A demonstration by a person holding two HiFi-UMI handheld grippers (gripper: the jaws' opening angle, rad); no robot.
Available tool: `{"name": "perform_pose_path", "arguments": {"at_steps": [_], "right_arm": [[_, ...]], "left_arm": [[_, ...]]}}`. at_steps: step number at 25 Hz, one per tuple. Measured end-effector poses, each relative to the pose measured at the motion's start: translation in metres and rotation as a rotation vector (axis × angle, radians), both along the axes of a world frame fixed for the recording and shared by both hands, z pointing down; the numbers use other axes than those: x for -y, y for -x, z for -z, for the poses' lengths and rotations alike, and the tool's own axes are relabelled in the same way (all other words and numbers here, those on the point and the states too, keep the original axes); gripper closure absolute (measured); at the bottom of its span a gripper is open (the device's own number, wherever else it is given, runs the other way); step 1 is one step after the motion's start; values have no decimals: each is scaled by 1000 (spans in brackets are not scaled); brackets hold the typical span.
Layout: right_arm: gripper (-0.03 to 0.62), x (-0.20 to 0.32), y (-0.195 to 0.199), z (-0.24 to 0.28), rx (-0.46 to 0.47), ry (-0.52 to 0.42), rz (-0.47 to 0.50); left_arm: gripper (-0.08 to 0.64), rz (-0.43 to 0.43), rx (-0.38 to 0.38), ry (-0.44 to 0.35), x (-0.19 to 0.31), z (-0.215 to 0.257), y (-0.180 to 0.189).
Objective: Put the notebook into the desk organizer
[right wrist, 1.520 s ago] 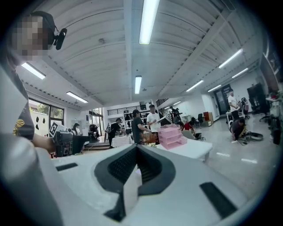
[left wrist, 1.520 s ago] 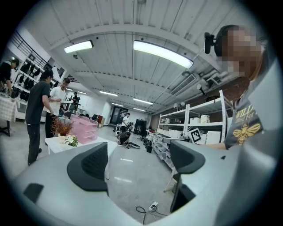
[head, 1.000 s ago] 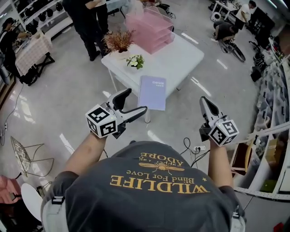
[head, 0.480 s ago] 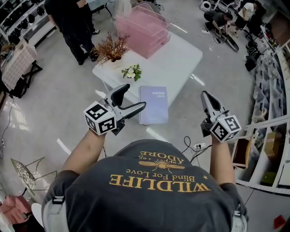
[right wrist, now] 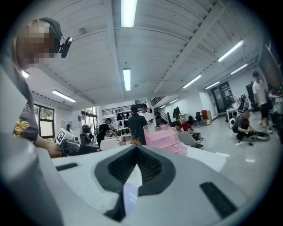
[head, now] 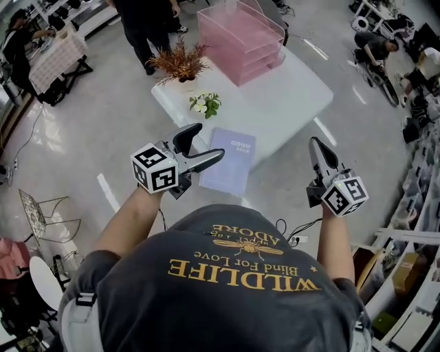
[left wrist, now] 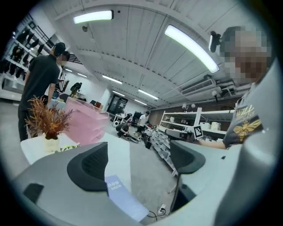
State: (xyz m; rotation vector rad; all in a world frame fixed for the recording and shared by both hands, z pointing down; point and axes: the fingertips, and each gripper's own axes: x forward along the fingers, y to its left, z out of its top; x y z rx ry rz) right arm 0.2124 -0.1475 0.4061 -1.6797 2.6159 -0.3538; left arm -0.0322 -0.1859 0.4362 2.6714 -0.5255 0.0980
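Lilac notebook (head: 230,161) lies flat, cover up, at the near edge of a white table (head: 289,96), well apart from the pink desk organizer (head: 240,34) standing at the table's far end. Betw. them: a small bunch of white flowers (head: 205,104) and a pot of rust-brown dried grass (head: 180,63), both toward the table's left side. Left gripper (head: 208,141) hovers just beside the notebook's left edge, jaws spread wide, nothing betw. them; its own view frames the notebook below the gap. Right gripper (head: 315,144) is held off to the notebook's right, clear of the table, jaws pressed together w/ nothing pinched. A person in black (head: 148,20) stands beyond the table.
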Motion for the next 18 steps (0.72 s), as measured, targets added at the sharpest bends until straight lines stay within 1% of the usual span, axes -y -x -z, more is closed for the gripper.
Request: {"name": "perform_pose_path", "arguments": {"at_steps": [3,5,8,10,12,15,18], "right_arm": [[592,12,-28,-7,25,10,56],[592,18,-40,-14,39,21,83],[592,25,-43,-29,59,42,117],[592,29,-42,-37,68,54,126],[592,33,-37,-44,62,68,129],[592,36,-28,-53,43,100,112],[592,36,-19,-59,30,130,89]], "left_arm": [[129,68,40,80,-1,-24,-15],[129,114,88,132,1,-47,-18],[129,176,186,213,3,-88,-4],[129,195,235,290,8,-121,10],[129,189,280,384,13,-161,24],[129,150,342,550,11,-226,39],[130,106,369,710,4,-277,46]]}}
